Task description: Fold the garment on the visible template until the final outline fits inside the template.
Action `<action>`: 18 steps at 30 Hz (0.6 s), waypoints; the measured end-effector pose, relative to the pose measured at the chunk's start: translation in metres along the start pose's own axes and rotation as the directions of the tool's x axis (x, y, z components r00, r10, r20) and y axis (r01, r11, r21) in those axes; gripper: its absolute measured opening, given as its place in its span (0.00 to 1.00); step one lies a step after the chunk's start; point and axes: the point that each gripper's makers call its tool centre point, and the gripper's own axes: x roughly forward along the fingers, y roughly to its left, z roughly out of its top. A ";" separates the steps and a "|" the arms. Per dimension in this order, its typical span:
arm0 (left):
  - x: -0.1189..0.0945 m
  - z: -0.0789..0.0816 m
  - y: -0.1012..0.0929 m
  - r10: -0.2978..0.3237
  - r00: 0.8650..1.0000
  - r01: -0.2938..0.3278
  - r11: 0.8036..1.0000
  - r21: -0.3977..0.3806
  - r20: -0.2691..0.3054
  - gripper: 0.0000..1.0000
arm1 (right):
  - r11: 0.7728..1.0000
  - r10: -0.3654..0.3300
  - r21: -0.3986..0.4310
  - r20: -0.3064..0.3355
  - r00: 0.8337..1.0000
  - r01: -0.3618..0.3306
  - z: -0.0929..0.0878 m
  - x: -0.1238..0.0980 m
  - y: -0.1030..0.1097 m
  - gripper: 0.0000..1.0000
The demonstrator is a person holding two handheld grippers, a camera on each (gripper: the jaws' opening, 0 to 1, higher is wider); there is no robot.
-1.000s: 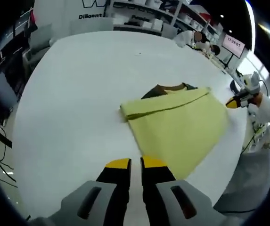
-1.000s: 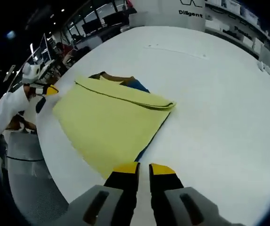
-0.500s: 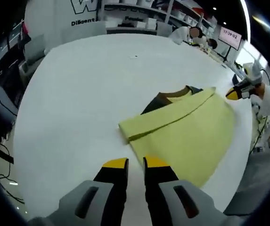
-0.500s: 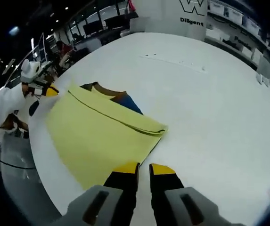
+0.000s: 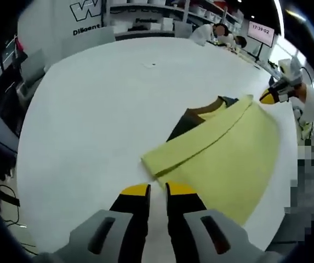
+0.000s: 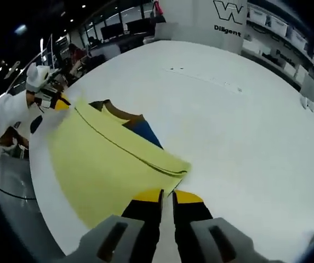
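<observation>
A yellow garment (image 5: 228,159) lies folded flat on the white table (image 5: 91,109), with a folded band along its near edge. Brown, dark and blue cloth (image 6: 141,129) shows from under the yellow layer. In the left gripper view my left gripper (image 5: 157,189) is shut, just short of the band's near corner. In the right gripper view my right gripper (image 6: 167,195) is shut at the other corner of the band, its tips at the cloth's edge. Across the garment (image 6: 102,164), a gloved hand holds the left gripper (image 6: 58,103); the right gripper (image 5: 270,96) sits by the far corner.
The round table's edge (image 6: 41,192) runs close behind the garment. A wall sign (image 5: 88,10) and shelves stand beyond the table, with a screen (image 5: 260,31) and seated people at the back. Desks and monitors (image 6: 129,24) line the room.
Both views have closed in on the garment, and its folded corners now sit nearer the jaws. The garment lies as before. Both grippers stay shut.
</observation>
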 end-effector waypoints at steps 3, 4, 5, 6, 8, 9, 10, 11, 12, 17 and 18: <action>0.005 0.000 -0.001 -0.006 1.000 0.006 1.000 0.007 -0.003 0.08 | 1.000 0.006 -0.006 -0.005 1.000 -0.007 0.000 0.005 0.001 0.04; 0.006 0.001 -0.001 -0.007 1.000 0.007 1.000 0.011 -0.005 0.08 | 1.000 0.005 -0.010 -0.007 1.000 -0.005 0.000 0.006 0.000 0.04; 0.006 0.001 -0.001 -0.007 1.000 0.007 1.000 0.015 -0.004 0.08 | 1.000 0.002 -0.013 -0.007 1.000 -0.002 0.000 0.007 -0.001 0.04; 0.007 0.002 -0.001 -0.010 1.000 0.010 1.000 0.020 -0.002 0.07 | 1.000 0.000 -0.015 -0.008 1.000 0.000 0.000 0.009 -0.002 0.04; 0.009 0.003 -0.001 -0.014 1.000 0.014 1.000 0.027 -0.002 0.06 | 1.000 0.000 -0.015 -0.007 1.000 0.000 0.001 0.011 -0.004 0.04; 0.009 0.004 -0.001 -0.016 1.000 0.016 0.999 0.028 -0.001 0.06 | 1.000 0.000 -0.015 -0.008 1.000 0.000 0.001 0.012 -0.005 0.05; 0.009 0.004 -0.001 -0.016 1.000 0.016 0.999 0.028 0.001 0.06 | 1.000 -0.005 -0.016 -0.009 1.000 0.004 0.001 0.013 -0.007 0.06; 0.009 0.004 0.001 -0.004 1.000 0.004 1.000 0.027 0.002 0.07 | 1.000 -0.015 -0.027 -0.012 1.000 0.015 0.001 0.014 -0.009 0.08; 0.008 0.004 0.003 0.002 1.000 -0.002 1.000 0.027 0.000 0.08 | 0.998 -0.031 -0.048 -0.014 0.999 0.031 0.001 0.014 -0.012 0.09; 0.008 -0.003 0.011 0.022 1.000 -0.019 0.988 0.154 -0.019 0.14 | 0.988 -0.068 -0.143 -0.011 0.998 0.066 0.002 0.014 -0.020 0.14; 0.008 -0.004 0.011 0.021 1.000 -0.017 0.986 0.166 -0.022 0.13 | 0.988 -0.066 -0.143 -0.007 0.998 0.064 0.003 0.015 -0.021 0.13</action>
